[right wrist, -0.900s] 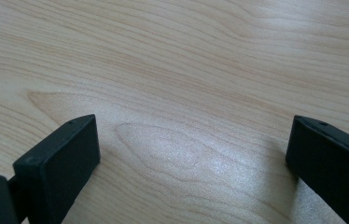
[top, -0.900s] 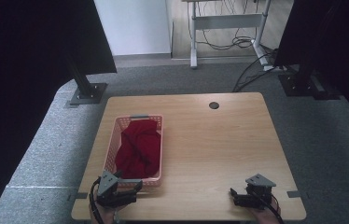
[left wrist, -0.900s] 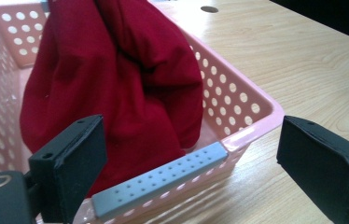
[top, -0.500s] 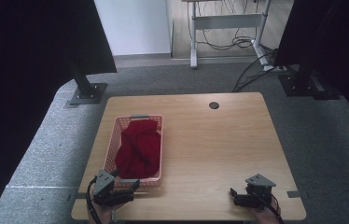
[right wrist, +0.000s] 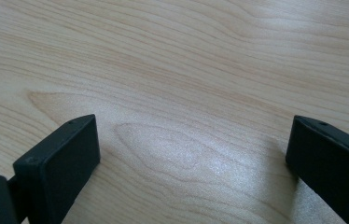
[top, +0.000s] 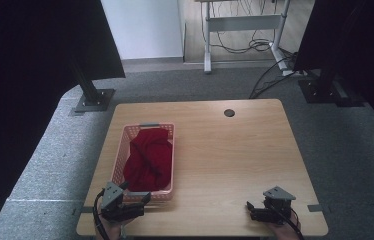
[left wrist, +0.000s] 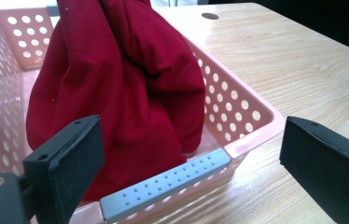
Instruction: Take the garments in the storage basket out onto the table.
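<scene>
Left gripper (top: 134, 199) at the near table edge, blocky black jaws spread wide before a perforated pink plastic basket (top: 126, 141), its grey dimpled handle (left wrist: 165, 189) nearest, crumpled red cloth (top: 148, 159) heaped inside, smooth pale wood-grain table (top: 235, 155), right gripper (top: 251, 209) with jaws apart over bare wood.

Wooden table (top: 235, 150) on grey carpet (top: 50, 150)

Left tool (top: 134, 199) nearer the table's front edge (top: 200, 234), away from the basket (top: 167, 191)
</scene>
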